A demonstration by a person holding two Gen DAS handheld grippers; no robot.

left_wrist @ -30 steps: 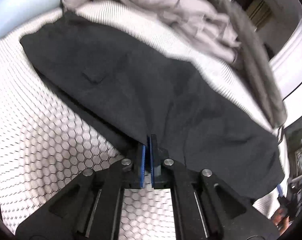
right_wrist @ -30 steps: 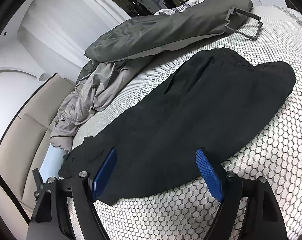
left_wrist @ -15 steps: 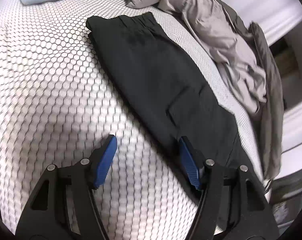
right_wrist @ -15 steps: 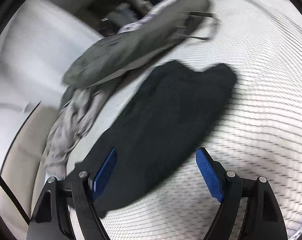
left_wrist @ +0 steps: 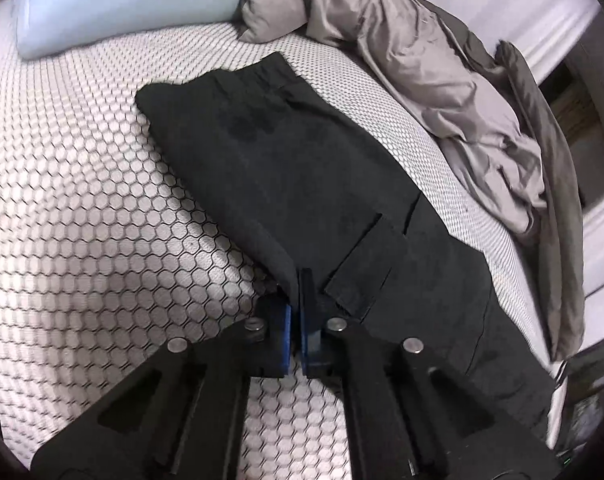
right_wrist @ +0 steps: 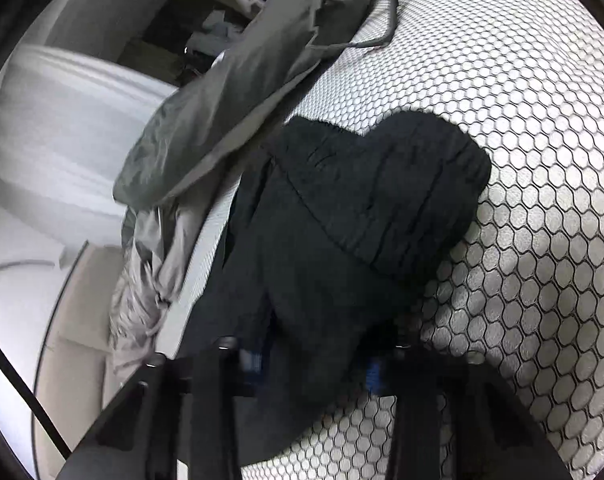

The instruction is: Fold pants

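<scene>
A white bed cover printed with a black honeycomb pattern (left_wrist: pixel 86 216) fills the foreground of both wrist views and carries everything else. Nearest the left camera, the left gripper (left_wrist: pixel 296 280) is seen with its blue-padded jaws pressed together on the near edge of the black fabric pants (left_wrist: pixel 302 176); the cloth edge is pinched between the pads. From that point the pants are stretched away as a long folded strip towards the pale blue pillow (left_wrist: pixel 118 4), a cargo pocket flap lying just right of the jaws.

In the right wrist view the right gripper (right_wrist: pixel 314 364) is found at the other end, its jaws closing with a bulky fold of the pants (right_wrist: pixel 366 208) between them; whether the pads already press on the cloth cannot be told. Beyond the pants a crumpled grey duvet (left_wrist: pixel 442 64) is heaped along the far side.
</scene>
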